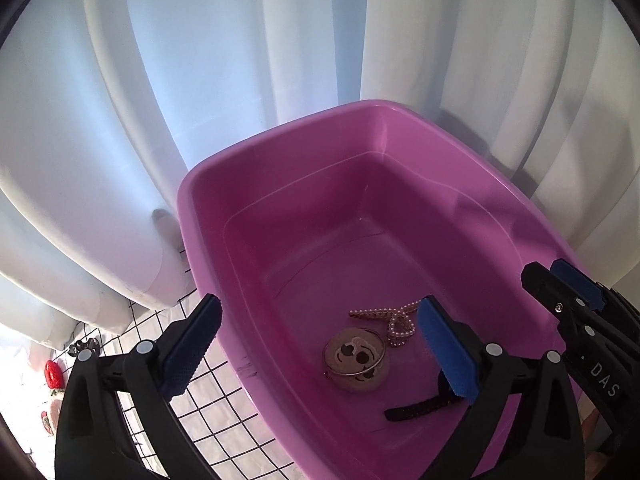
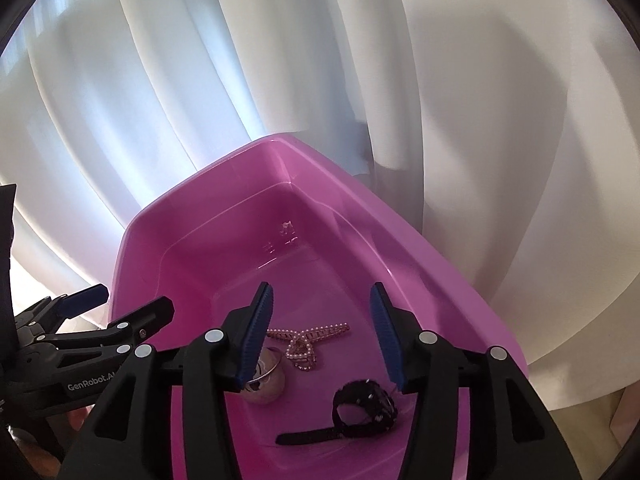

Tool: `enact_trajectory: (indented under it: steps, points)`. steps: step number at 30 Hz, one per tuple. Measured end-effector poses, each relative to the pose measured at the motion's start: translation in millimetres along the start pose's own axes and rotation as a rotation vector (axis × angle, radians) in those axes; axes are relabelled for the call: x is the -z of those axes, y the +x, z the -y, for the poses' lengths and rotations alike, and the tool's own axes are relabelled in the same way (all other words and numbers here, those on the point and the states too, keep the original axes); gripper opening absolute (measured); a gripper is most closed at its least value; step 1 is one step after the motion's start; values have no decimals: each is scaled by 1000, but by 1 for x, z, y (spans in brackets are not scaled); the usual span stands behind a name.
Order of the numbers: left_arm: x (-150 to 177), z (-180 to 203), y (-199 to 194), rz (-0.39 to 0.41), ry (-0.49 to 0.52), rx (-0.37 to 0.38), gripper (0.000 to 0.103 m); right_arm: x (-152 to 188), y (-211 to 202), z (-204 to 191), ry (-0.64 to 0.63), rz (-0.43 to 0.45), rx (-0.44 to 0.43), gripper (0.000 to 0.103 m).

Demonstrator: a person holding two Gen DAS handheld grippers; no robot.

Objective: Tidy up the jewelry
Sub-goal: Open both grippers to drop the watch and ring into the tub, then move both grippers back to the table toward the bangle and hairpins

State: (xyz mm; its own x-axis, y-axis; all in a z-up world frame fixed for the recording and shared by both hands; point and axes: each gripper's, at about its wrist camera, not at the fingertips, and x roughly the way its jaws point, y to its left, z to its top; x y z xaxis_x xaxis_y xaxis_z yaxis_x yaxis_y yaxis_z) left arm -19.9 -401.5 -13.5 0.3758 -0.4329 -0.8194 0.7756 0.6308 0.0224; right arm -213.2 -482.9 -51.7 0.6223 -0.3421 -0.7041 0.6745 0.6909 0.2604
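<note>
Against a backdrop of pale curtain (image 1: 224, 60) folds, a pink plastic tub (image 1: 280, 148) stood on a white cloth with a black grid pattern (image 1: 208, 396). On the tub's floor lay the jewelry: a pearl chain (image 1: 394, 320) in loose loops, a round smiley-face charm (image 1: 356, 360) with a thin metal ring lying across it, touching or just beside the chain, and a black strap-like piece (image 2: 360, 412) nearer the camera, a little apart from the other two. The left gripper (image 1: 318, 354) hung over the tub's near left corner with its jaws spread wide and nothing between them; one blue pad stood outside the tub wall over the gridded cloth, the other inside, above the tub floor. The right gripper (image 2: 320, 334) pointed down into the tub with its jaws parted, empty as well, the pearl chain showing in the gap between its blue pads and the black piece lying below them. Neither gripper touched any of the jewelry. At the far left edge of the left wrist view, a small red strawberry-shaped trinket (image 1: 52, 374) sat on the cloth, well apart from the tub.
</note>
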Motion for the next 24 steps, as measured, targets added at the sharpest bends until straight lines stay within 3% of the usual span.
enact_trajectory:
  steps: [4,13,24]
  points:
    - [5,-8,-10,21,-23,-15,97,2,-9,-3,6,14,-31,54]
    - [30,-31,-43,86,-59,-67,97,8,-21,-26,-31,24,-102,55]
    - [75,-91,-86,124,-169,-112,97,15,-39,-83,-117,33,-180,60]
